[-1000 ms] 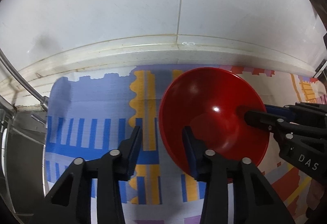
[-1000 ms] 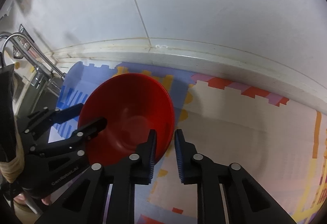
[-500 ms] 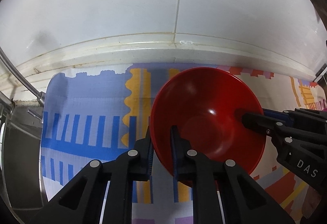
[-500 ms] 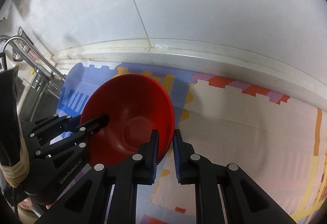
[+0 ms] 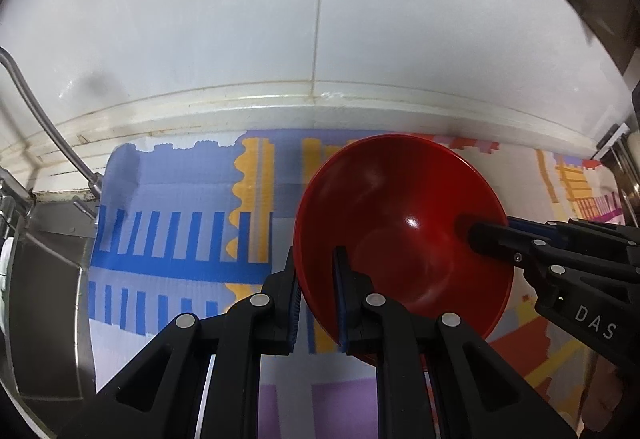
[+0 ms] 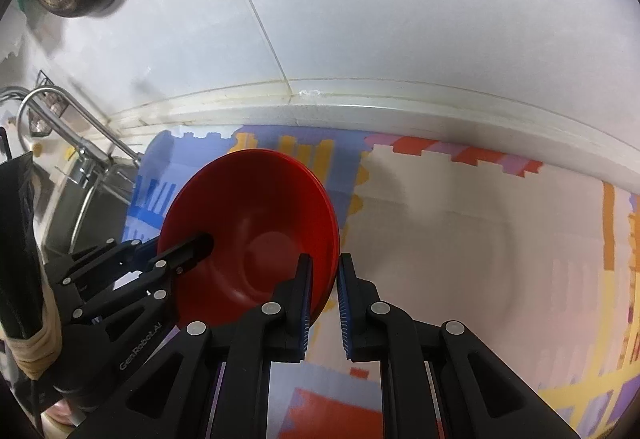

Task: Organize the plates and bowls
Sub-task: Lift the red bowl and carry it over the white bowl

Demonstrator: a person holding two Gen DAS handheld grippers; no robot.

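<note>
Red bowl (image 5: 404, 235) held between both grippers, tilted, above patterned mat (image 5: 180, 223). Left gripper (image 5: 316, 295) clamped on bowl's left rim (one pad inside, one outside). Right gripper (image 6: 323, 293) clamped on opposite rim. Sink (image 5: 44, 299) left of left gripper; white tiled wall (image 5: 320, 19) ahead

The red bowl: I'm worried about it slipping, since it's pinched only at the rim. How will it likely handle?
The red bowl looks glossy, so probably slippery. It keeps its shape between the left gripper and right gripper, clamped on opposite rims, so likely stiff. Thin walls suggest it is light, perhaps plastic.
</note>
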